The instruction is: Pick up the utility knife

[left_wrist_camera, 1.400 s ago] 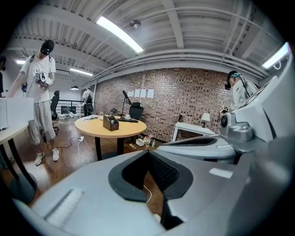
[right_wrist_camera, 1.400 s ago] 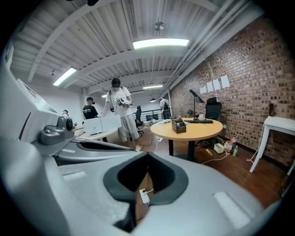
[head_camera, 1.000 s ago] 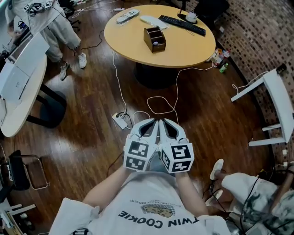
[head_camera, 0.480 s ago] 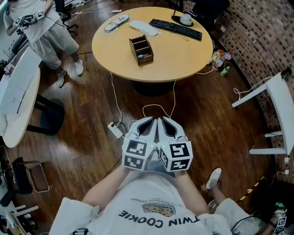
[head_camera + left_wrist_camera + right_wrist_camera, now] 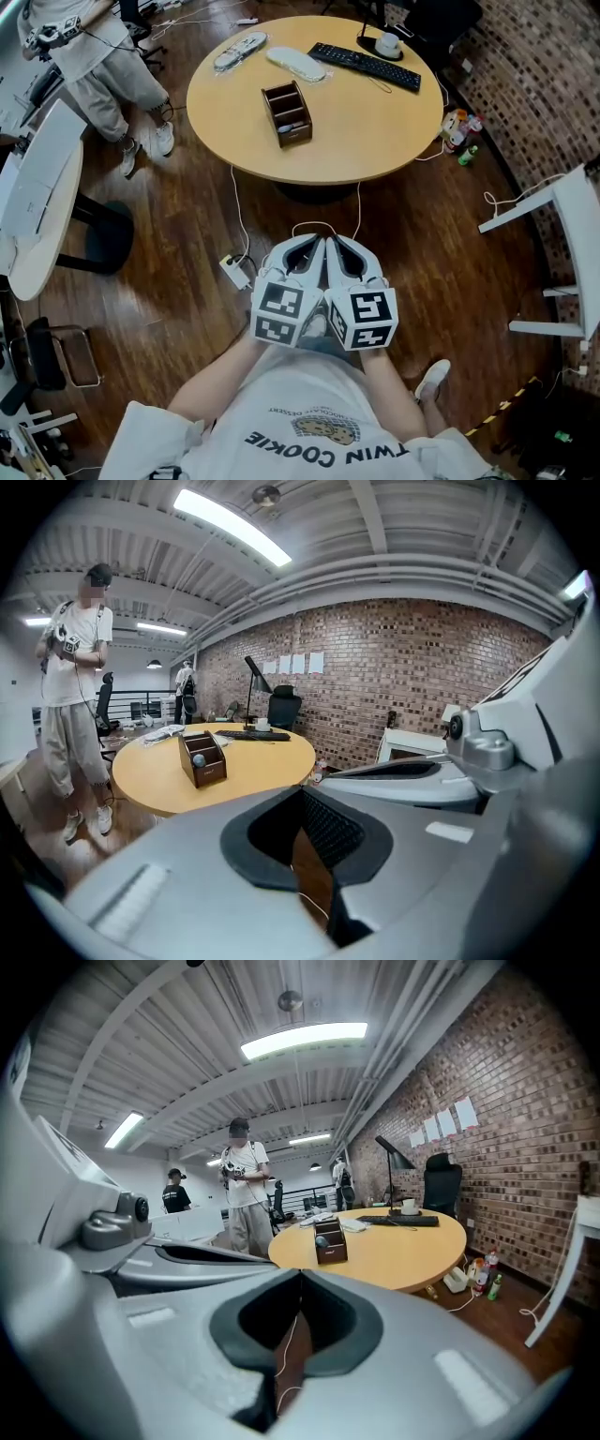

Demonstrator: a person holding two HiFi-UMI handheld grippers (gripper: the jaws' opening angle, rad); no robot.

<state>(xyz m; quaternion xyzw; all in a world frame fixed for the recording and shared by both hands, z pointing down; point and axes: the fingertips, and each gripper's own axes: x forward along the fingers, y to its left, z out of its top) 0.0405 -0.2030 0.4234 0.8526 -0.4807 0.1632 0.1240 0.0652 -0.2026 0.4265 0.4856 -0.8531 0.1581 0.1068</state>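
Well short of the round tan tabletop [image 5: 375, 122]: left gripper [image 5: 313, 246] and right gripper [image 5: 337, 246] held touching side by side at the chest, jaws of both pressed together on nothing. Likely a carry posture, since nothing is in reach. Utility knife not identifiable; probably in the brown wooden compartment box [image 5: 287, 113] near the tabletop's middle, or at the far edge by the black keyboard [image 5: 364, 66].
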